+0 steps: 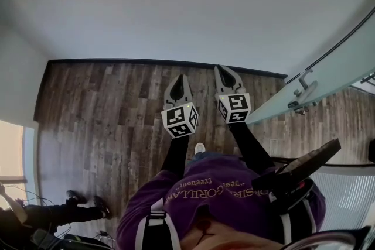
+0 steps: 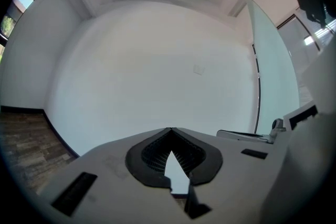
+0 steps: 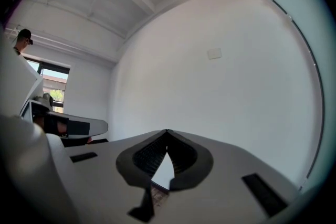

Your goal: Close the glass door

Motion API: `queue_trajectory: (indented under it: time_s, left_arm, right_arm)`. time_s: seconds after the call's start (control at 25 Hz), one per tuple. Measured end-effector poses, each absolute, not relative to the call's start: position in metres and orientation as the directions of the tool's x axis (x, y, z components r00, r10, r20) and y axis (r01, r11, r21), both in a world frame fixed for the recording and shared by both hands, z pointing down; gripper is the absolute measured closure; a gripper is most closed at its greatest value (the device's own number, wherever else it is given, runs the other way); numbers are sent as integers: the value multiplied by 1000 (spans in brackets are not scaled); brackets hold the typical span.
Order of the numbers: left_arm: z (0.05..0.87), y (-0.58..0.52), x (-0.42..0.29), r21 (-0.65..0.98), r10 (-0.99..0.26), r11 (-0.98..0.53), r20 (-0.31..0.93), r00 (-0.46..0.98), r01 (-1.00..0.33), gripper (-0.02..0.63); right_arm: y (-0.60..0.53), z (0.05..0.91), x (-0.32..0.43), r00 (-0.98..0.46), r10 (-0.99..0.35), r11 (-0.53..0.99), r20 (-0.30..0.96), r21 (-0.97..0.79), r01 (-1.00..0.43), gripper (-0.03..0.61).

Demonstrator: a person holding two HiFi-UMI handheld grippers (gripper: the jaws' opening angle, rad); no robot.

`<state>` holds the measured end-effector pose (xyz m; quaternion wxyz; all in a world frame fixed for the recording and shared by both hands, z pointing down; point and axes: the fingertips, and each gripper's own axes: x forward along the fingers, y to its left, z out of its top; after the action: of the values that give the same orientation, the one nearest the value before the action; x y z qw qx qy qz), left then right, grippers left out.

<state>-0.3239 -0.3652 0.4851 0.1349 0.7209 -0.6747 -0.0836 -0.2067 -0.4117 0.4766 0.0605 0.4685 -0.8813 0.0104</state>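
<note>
The person in the purple top (image 1: pixel 217 196) is holding both tools out ahead, side by side. The left gripper (image 1: pixel 181 78) and the right gripper (image 1: pixel 223 69) are each sitting with jaws pressed tip to tip and nothing between them, as both gripper views are showing. Below them the wooden floor (image 1: pixel 105 114) is running to the white wall (image 1: pixel 176 3). Off to the right the glass door (image 1: pixel 345 67) is standing swung open, its metal handle (image 1: pixel 302 93) near the right gripper but apart from it. Both tools are pointing at the wall rather than the door, so a push begun from here is likely risking a glancing contact. Closed tips could skid along the smooth glass, or knock the handle instead of catching it. Only the head view is placing the handle against both grippers. The left gripper view is adding the pane's dark edge rising toward the ceiling. The right gripper view is missing the handle and is giving the wall and a window (image 3: pixel 50 81) instead.
</note>
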Motion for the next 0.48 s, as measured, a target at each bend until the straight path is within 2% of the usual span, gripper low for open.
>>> queue_trajectory:
  time_s: [0.48]
  left_arm:
    - [491, -427, -287, 310, -975, -184, 66, 214, -933, 614]
  right_arm:
    - [-458, 483, -163, -424, -896, 433, 133, 39, -901, 588]
